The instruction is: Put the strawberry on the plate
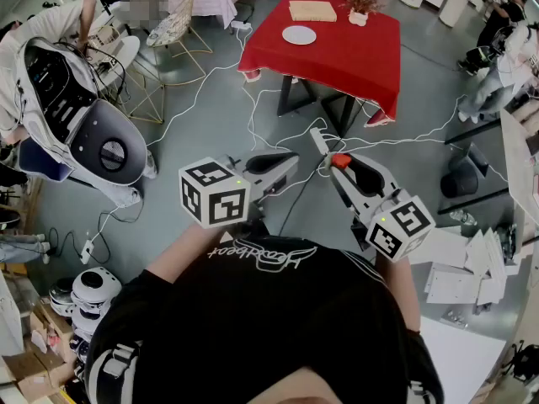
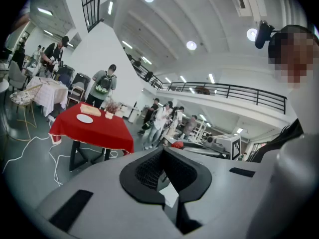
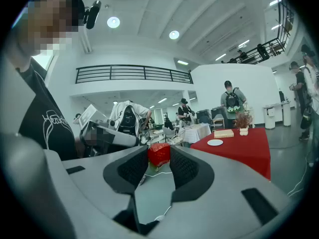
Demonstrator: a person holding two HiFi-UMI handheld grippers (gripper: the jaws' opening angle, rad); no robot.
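Note:
I stand on the grey floor, well away from the red table [image 1: 345,57]. A white plate [image 1: 299,34] lies on its far side, small in the left gripper view [image 2: 84,118] and the right gripper view [image 3: 215,142]. My right gripper [image 1: 338,162] is shut on a red strawberry [image 1: 341,159], pinched between its fingertips [image 3: 159,154]. My left gripper [image 1: 291,160] hangs beside it with the jaws shut and nothing held [image 2: 163,151]. The strawberry [image 2: 178,145] peeks over the left gripper's body.
White cables trail across the floor [image 1: 253,124] between me and the table. A wooden board [image 1: 312,11] and a small plant pot [image 1: 360,8] share the tabletop. A white robot shell [image 1: 93,133] and wire chairs [image 1: 173,32] stand at left; desks and people are around.

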